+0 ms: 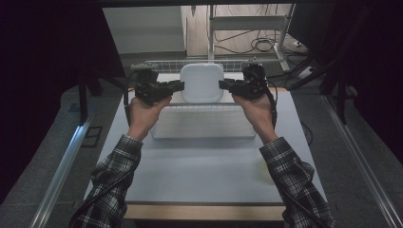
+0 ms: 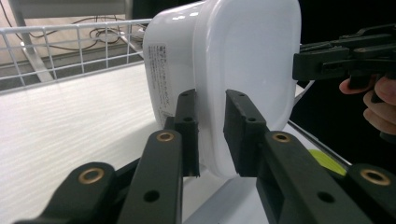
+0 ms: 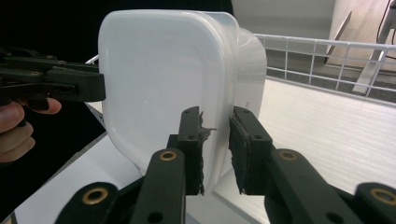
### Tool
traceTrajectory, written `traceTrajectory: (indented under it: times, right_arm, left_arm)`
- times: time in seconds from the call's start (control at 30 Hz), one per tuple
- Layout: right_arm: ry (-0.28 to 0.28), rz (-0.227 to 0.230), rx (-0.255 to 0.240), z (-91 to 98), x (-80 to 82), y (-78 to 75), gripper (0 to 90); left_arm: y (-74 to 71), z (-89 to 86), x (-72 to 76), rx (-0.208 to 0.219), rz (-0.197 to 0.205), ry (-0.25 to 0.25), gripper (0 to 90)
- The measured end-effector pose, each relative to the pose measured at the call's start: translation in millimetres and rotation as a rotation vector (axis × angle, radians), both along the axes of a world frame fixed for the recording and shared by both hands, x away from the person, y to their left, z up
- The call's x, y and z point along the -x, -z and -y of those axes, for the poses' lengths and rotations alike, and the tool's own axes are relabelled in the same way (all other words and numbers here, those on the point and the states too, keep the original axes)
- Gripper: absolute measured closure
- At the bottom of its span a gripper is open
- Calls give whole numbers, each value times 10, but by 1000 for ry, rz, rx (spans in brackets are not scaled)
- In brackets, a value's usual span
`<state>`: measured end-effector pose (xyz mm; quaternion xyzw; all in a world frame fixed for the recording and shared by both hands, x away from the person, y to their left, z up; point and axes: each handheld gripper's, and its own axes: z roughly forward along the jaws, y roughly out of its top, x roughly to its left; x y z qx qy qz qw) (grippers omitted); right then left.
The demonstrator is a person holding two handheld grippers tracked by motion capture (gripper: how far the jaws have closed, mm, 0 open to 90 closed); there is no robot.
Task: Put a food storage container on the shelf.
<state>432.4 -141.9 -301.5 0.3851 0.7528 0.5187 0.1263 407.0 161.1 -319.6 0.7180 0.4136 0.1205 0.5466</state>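
My left gripper (image 1: 177, 86) is clamped on the left rim of the white tub (image 1: 202, 82), one jaw on the lid face and one on the wall side, as my left gripper view shows (image 2: 210, 133). My right gripper (image 1: 223, 84) grips the opposite rim the same way (image 3: 215, 149). The tub hangs between them, held above a white tray (image 1: 202, 124) with a wire rack (image 1: 166, 63) behind it. The tray sits on the table (image 1: 199, 171), my plaid sleeves (image 1: 114, 175) over its near half.
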Motion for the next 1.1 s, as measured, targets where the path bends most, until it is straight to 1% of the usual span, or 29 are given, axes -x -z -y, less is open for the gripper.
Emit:
traceTrajectory:
  times: [0.07, 0.13, 0.3, 0.33, 0.5, 0.57, 0.63, 0.77, 0.83, 0.87, 0.97, 1.1]
  right_arm:
    - [-2, 3, -2, -8, -11, -9, 719]
    - [-4, 1, -4, -19, -23, -18, 705]
    - [-4, 18, 6, -54, -52, -29, 675]
    - [-3, 20, 9, -63, -57, -28, 666]
    - [4, 25, 23, -91, -97, -11, 618]
    - [6, 19, 19, -89, -116, -8, 611]
    - [11, 23, 22, -87, -134, -6, 595]
    - [33, 32, 63, -129, -157, 6, 587]
    - [33, 33, 66, -151, -168, 22, 587]
    - [34, 31, 62, -158, -171, 28, 589]
    - [33, 28, 50, -168, -184, 29, 589]
    - [42, 37, 57, -185, -186, 24, 583]
  left_arm:
    - [-4, 4, -11, 5, 5, 4, 716]
    - [-3, 9, -25, 2, 6, 0, 682]
    - [39, -4, -78, 40, 3, 0, 636]
    - [45, 3, -86, 37, 4, -3, 624]
    - [70, 52, -116, -10, 12, -14, 588]
    - [80, 50, -132, 1, 10, -13, 579]
    - [83, 46, -149, 6, 5, -13, 574]
    - [81, 46, -196, 15, -19, -19, 518]
    - [83, 40, -223, 22, -25, -22, 490]
    - [84, 37, -234, 22, -24, -28, 479]
    - [75, 37, -255, 0, -4, -52, 462]
    - [54, 58, -280, -28, 11, -85, 455]
